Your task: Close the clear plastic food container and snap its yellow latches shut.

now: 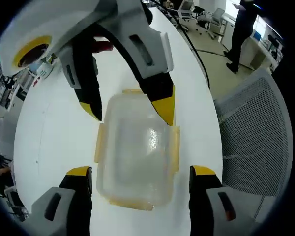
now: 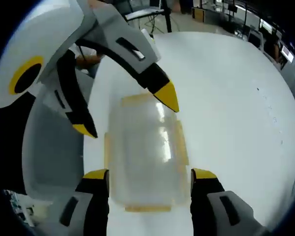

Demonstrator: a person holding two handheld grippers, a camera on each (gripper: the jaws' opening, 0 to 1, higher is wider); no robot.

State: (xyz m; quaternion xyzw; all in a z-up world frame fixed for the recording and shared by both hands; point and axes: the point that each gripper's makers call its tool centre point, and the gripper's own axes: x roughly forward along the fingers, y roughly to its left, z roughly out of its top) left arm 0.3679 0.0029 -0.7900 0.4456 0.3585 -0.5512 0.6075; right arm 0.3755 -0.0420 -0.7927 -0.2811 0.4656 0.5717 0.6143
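Table point(image 1: 49, 137), white and wide, carries a clear plastic box point(image 1: 137, 152) with its lid on, lying flat near the table's edge; in the left gripper view a mesh chair point(image 1: 260, 132) stands just beyond that edge, with a person point(image 1: 241, 29) standing far off on the office floor. In that view the left gripper point(image 1: 140, 177) hangs over the box with its jaws spread wide, one yellow tip on each side of the near end, and the yellow latches point(image 1: 99, 145) run along the box's sides. The right gripper point(image 1: 130, 108) reaches in from the far end, its jaws also wide apart, one yellow tip close against the lid. In the right gripper view the same box sits between the right gripper's spread tips.
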